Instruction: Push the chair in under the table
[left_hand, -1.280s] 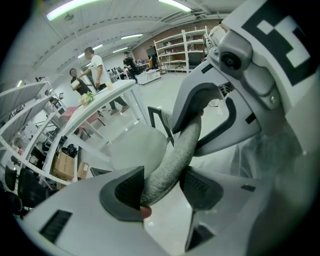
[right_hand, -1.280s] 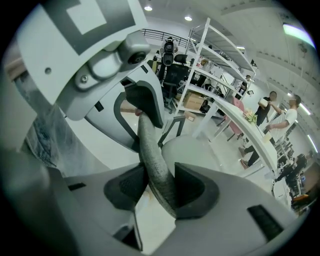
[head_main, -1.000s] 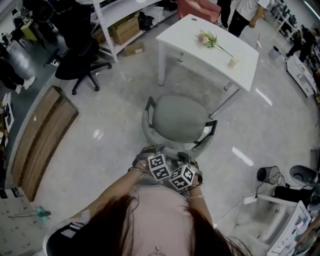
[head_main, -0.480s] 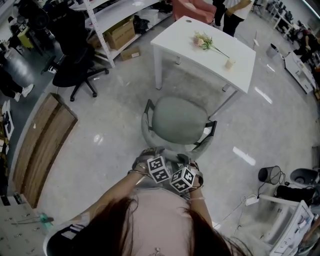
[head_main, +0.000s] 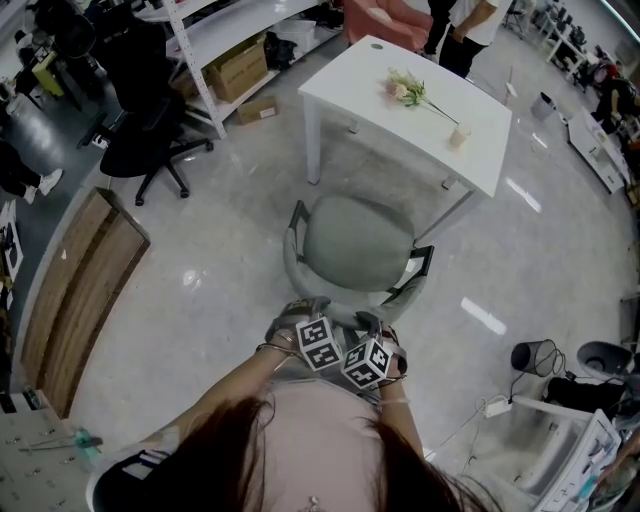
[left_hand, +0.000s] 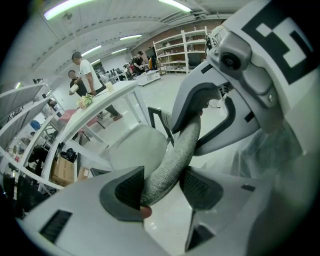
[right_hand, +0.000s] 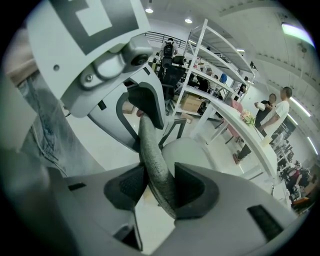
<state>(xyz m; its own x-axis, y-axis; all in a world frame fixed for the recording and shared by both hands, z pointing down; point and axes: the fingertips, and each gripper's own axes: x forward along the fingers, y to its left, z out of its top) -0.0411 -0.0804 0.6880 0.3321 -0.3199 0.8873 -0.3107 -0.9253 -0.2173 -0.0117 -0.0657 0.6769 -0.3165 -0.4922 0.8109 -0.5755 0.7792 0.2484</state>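
Slowly the chair has come a little nearer the table — left gripper and right gripper both stay clenched on its back — yet it stands wholly in front of the table, so more pushing is needed.

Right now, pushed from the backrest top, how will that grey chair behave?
Chair base is hidden; on the glossy floor it probably glides easily. Left gripper and right gripper hold the backrest rim high, so it may flex or tip. The fabric rim likely won't slip.

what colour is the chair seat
The chair seat is pale grey-green; the head view shows it best.
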